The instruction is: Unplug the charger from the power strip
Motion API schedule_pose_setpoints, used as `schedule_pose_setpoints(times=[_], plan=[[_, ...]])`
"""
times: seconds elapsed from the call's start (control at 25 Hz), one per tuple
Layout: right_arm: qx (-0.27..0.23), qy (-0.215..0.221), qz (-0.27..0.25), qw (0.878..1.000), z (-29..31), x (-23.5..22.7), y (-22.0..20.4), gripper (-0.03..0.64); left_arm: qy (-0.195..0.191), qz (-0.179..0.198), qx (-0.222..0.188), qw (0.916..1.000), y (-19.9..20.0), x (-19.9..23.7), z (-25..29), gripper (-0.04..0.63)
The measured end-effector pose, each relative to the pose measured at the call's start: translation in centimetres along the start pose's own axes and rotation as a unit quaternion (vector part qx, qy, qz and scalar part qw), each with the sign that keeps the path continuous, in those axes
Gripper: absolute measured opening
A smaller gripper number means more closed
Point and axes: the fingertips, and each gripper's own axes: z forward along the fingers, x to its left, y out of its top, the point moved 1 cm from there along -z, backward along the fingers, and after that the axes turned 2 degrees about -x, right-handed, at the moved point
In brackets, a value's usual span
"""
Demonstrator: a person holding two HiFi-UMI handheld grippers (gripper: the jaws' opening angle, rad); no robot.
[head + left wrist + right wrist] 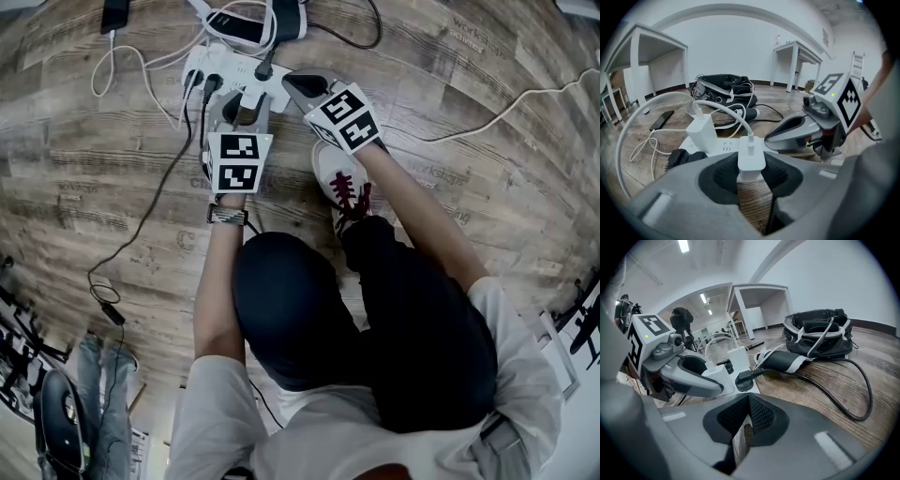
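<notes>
The bare left forearm [218,281] and right forearm [424,217] reach forward and down. The grey two-jaw left gripper [246,105] clamps a small white charger [751,160] (pads on both sides). The grey right gripper [303,87] is closed and empty.

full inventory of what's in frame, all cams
power strip: 1, white, on the floor in front of the person
small charger: 1, white with white cable, between the left gripper's pads
tall charger: 1, white, on the strip
plugs: at least 2, black, on the strip
phone: 1, black, on the floor left of the strip
bag: 1, black with white straps, beyond the strip
tables: 2, white, near the wall
floor: wood planks
shoe: 1, white with red laces
left gripper: grey, shut on small charger
right gripper: grey, shut, empty, by the strip
</notes>
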Motion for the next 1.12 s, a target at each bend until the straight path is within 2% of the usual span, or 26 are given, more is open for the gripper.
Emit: schedule_pose_setpoints(times=[0.16,0.44,0.72,1.0,1.12], plan=[[-0.004,0.001,0.001,1.000,-0.02,-0.04,0.09,0.002,-0.010,-0.029,-0.008,0.9995,0.03,0.33,-0.07,0.140],[-0.005,0.002,0.000,1.000,-0.05,-0.01,0.07,0.002,-0.004,0.009,-0.001,0.9999,0.11,0.00,-0.08,0.140],[-0.006,0.001,-0.004,1.000,-0.04,0.02,0.04,0.002,-0.008,-0.008,-0.001,0.9999,0.03,0.14,-0.12,0.140],[-0.007,0.001,-0.009,1.000,-0.07,0.08,0.06,0.002,-0.019,-0.052,-0.010,0.9984,-0.05,0.31,-0.26,0.140],[-0.006,0.000,-0.009,1.000,-0.14,0.03,0.08,0.002,-0.018,-0.044,-0.009,0.9988,0.01,0.25,-0.22,0.140]])
